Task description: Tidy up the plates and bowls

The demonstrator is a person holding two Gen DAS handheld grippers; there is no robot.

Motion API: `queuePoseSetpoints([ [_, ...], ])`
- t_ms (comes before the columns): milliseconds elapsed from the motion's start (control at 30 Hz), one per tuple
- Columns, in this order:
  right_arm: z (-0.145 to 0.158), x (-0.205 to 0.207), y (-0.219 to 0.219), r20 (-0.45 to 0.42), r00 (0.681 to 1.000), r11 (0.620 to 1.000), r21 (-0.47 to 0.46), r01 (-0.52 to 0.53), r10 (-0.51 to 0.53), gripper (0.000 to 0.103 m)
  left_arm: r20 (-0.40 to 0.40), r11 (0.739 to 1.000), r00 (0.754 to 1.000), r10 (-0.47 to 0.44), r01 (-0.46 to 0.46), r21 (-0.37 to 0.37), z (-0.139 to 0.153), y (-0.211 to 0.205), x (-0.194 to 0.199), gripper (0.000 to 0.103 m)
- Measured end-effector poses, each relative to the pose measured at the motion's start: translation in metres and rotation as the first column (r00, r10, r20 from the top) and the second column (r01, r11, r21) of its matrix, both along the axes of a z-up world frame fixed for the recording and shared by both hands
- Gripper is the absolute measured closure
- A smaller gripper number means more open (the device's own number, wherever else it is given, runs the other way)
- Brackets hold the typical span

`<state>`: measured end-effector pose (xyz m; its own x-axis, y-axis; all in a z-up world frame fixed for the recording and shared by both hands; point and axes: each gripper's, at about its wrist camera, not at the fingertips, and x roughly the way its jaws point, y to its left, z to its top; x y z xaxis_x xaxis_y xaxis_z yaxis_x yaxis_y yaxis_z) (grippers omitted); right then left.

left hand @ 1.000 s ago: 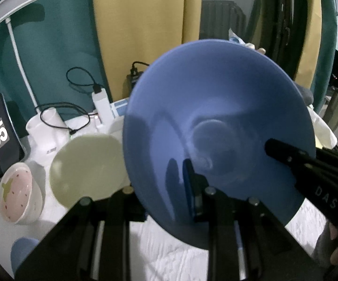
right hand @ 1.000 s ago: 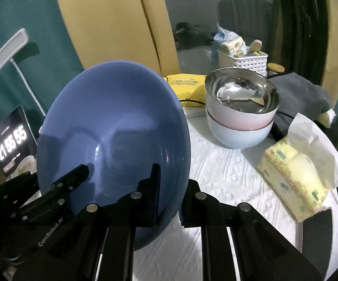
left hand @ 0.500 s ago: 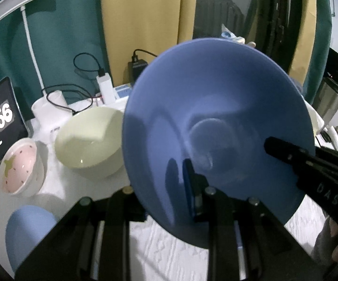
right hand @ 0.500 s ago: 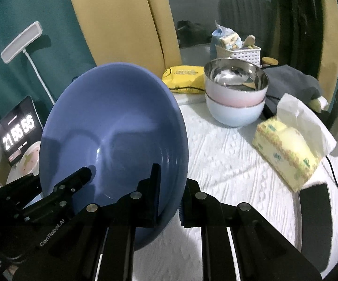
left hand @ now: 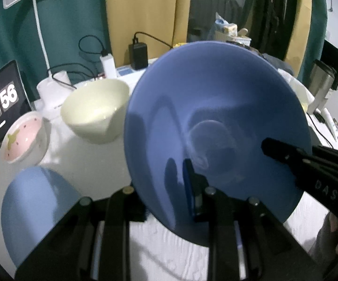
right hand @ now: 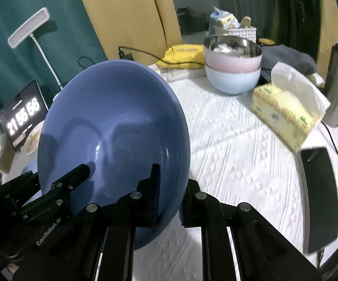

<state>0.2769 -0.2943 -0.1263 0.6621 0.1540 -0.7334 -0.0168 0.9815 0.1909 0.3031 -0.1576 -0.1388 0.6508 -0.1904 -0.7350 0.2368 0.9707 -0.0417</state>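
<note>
L of left tongs [left hand: 166, 199]: pink bowl [left hand: 23, 138], cream bowl [left hand: 94, 110], small blue bowl [left hand: 37, 213], all on white table [right hand: 234, 145]. Left tongs clamped on near rim of big blue bowl [left hand: 215, 126], tilted, off table. Right tongs [right hand: 169, 199] pinched on same bowl's rim, opp. side. Beyond right tongs, to R: stacked bowls [right hand: 233, 70] w/ steel one on top, tissue box [right hand: 283, 112].
</note>
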Motion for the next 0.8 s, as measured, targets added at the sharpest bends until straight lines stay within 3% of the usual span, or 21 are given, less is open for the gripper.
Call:
queuePoseSetpoints([
  [467, -0.011, -0.026, 0.009, -0.071, 0.997, 1.000, 0.019, -0.014, 0.016, 0.085, -0.042, 1.000, 0.999, -0.028, 0.028, -0.007, -0.010, 0.012, -0.033, 0.079],
  [800, -0.015, -0.031, 0.013, -0.108, 0.993, 0.998, 0.036, -0.044, 0.048, 0.067, -0.056, 0.999, 0.998, -0.032, 0.032, -0.003, -0.011, 0.018, -0.045, 0.079],
])
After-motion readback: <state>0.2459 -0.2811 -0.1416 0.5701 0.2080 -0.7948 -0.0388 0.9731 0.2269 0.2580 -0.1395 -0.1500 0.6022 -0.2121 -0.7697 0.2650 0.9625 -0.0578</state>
